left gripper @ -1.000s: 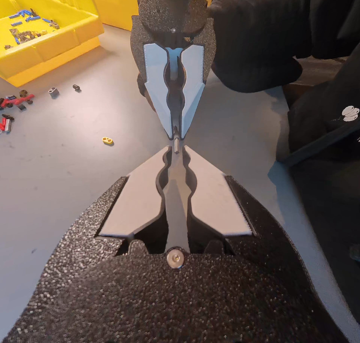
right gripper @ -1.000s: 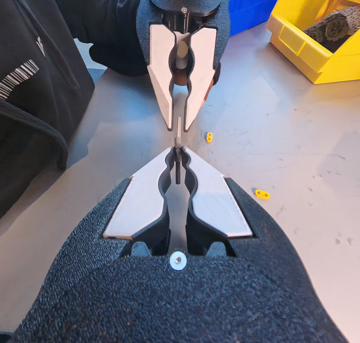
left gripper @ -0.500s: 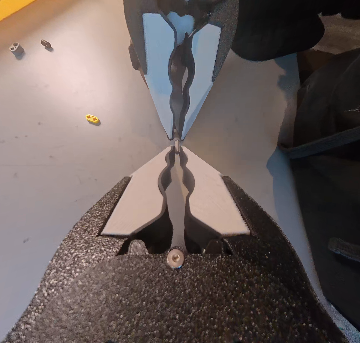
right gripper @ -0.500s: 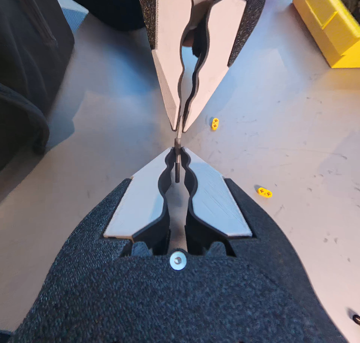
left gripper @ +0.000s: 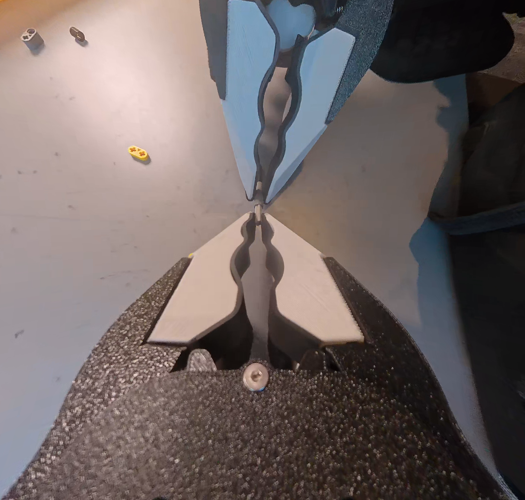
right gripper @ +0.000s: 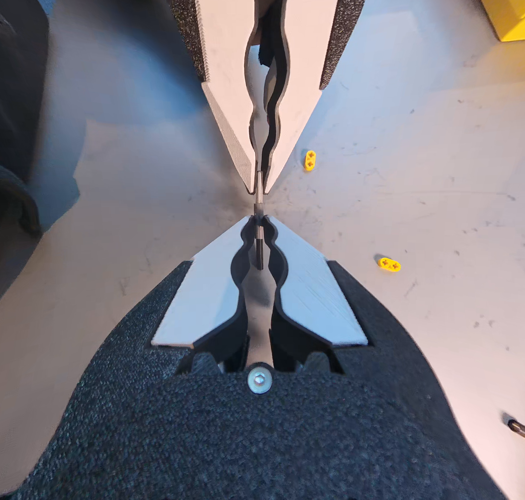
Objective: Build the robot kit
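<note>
My two grippers meet tip to tip above the grey table. A thin rod assembly runs between them: a light grey axle, a dark sleeve and a black axle. My left gripper is shut on the light grey axle. It also shows at the top of the right wrist view. My right gripper is shut on the dark sleeve, and the black axle reaches back between its fingers. It also shows at the top of the left wrist view.
Small yellow two-hole links lie on the table. A grey connector and a small black piece lie far left. A yellow bin's corner is at the top right. A person's dark sleeve is beside the grippers. Only a small space, under 4 cm, lies between the two pairs of fingers. The right tips stand about 20 cm off the small black piece.
My left gripper's jaws closed onto the light grey axle. My right gripper kept its hold on the sleeve. The two grippers drew closer together and lower over the table.
</note>
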Motion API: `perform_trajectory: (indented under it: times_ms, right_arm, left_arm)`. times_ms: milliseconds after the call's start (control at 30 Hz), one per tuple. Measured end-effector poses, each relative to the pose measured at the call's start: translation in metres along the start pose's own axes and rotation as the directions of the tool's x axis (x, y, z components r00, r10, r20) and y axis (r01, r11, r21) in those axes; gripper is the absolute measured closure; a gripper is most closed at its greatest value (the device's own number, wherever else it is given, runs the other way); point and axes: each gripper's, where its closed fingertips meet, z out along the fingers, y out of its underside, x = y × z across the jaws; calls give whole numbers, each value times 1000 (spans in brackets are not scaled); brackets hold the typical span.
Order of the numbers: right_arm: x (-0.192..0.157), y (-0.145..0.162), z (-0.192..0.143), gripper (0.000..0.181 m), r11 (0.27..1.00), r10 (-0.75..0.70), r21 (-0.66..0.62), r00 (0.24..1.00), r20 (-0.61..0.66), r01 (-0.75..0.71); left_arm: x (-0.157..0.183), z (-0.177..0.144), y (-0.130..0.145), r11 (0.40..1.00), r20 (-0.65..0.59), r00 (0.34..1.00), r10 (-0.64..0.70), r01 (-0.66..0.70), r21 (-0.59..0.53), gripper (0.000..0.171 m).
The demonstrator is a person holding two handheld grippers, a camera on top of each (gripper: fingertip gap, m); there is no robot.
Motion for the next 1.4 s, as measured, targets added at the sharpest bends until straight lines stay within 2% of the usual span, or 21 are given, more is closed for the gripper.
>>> perform_trajectory:
  times_ms: [200, 400, 467, 567, 800, 867, 933, 1000, 1133, 1267, 1333, 1400]
  right_arm:
    - [3, 3, -2, 178, 1000, 27, 0, 999, -21, -27]
    - [2, -1, -7, 178, 996, 57, 69, 998, -6, -57]
    - [2, -11, -10, 180, 988, 77, 137, 997, 14, -78]
    - [6, -7, -10, 177, 995, 41, 94, 999, -16, -39]
    - [16, -15, -17, 176, 985, 46, 169, 998, -49, -37]
    - [24, -22, -23, 175, 969, 73, 239, 995, -69, -55]
    - [29, -32, -33, 175, 933, 122, 347, 991, -54, -96]
    - [33, -47, -44, 175, 866, 186, 474, 983, -10, -159]
    - [35, -80, -65, 175, 648, 295, 680, 936, 191, -342]
    - [43, -91, -71, 175, 431, 383, 713, 828, 410, -553]
    - [43, -92, -68, 175, 395, 389, 695, 795, 465, -600]
    - [44, -90, -66, 175, 405, 402, 684, 790, 463, -607]
  left_arm:
    - [-3, 5, -1, 999, 23, 1000, -5, 4, 32, 170]
    - [0, 2, -9, 993, -35, 999, -27, 31, 113, 169]
    - [0, 0, -15, 988, -57, 998, -37, 45, 145, 169]
    - [-2, 0, -16, 989, -44, 999, -19, 25, 144, 169]
    - [-10, -9, -24, 978, -63, 998, -32, 44, 202, 168]
    - [-11, -16, -32, 960, -99, 993, -61, 85, 266, 153]
    - [-14, -27, -41, 930, -131, 988, -88, 128, 344, 143]
    - [-18, -36, -47, 896, -168, 979, -119, 179, 406, 142]
    - [-10, -44, -65, 828, -287, 946, -149, 278, 488, 143]
    - [-6, -48, -78, 789, -325, 935, -143, 306, 533, 154]
    - [-6, -50, -80, 771, -347, 924, -160, 337, 541, 158]
    - [-9, -50, -78, 755, -373, 907, -194, 381, 533, 161]
